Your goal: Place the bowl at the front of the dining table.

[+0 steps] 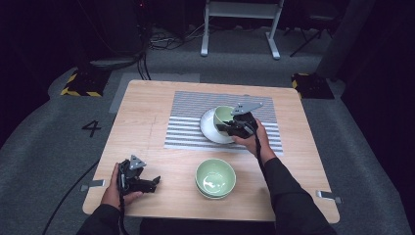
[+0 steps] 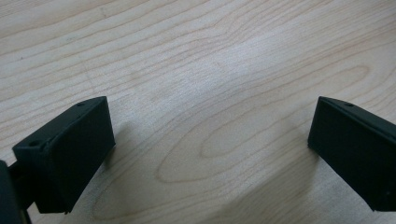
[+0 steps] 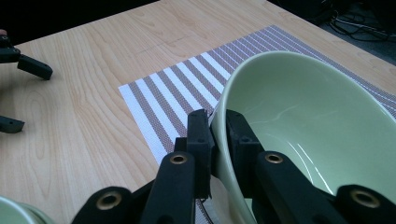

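A pale green bowl (image 1: 222, 115) (image 3: 299, 121) hangs tilted over a white plate (image 1: 211, 129) on the striped placemat (image 1: 191, 122). My right gripper (image 1: 226, 127) (image 3: 218, 127) is shut on the bowl's rim, one jaw inside and one outside. My left gripper (image 1: 155, 183) (image 2: 210, 135) rests low over bare wood near the table's front left, jaws wide apart with nothing between them. The left gripper (image 3: 18, 93) is also seen far off in the right gripper view.
A stack of two green bowls (image 1: 215, 177) stands near the front middle of the wooden table (image 1: 142, 112). The placemat (image 3: 187, 88) spreads under the plate. Beyond the table's far edge are a white frame's legs (image 1: 240, 29) and floor cables.
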### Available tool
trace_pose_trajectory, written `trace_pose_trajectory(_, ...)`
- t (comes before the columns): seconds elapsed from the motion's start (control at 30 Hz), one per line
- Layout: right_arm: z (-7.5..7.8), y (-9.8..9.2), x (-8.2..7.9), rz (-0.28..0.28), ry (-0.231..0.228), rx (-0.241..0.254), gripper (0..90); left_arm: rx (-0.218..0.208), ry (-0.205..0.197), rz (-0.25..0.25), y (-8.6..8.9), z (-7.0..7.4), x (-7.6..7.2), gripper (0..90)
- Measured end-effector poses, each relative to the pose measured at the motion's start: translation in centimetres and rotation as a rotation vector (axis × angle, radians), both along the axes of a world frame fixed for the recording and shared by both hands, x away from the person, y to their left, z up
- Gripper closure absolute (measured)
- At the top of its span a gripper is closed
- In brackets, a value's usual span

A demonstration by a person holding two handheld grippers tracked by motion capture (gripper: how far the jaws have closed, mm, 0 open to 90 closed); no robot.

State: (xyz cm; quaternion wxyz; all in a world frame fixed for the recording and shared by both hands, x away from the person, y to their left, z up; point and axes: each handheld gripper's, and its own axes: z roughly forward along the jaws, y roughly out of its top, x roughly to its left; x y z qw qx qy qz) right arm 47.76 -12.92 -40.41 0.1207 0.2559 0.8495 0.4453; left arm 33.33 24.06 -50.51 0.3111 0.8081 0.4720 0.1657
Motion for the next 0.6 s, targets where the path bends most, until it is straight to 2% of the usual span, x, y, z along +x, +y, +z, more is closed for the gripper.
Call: trace_pose_trajectory(0.6,-1.4,0.8,1.4,-0.013,0.022,-0.044,82.1,0.001,0.0,0.0,0.0,0.0,0.0,0.3)
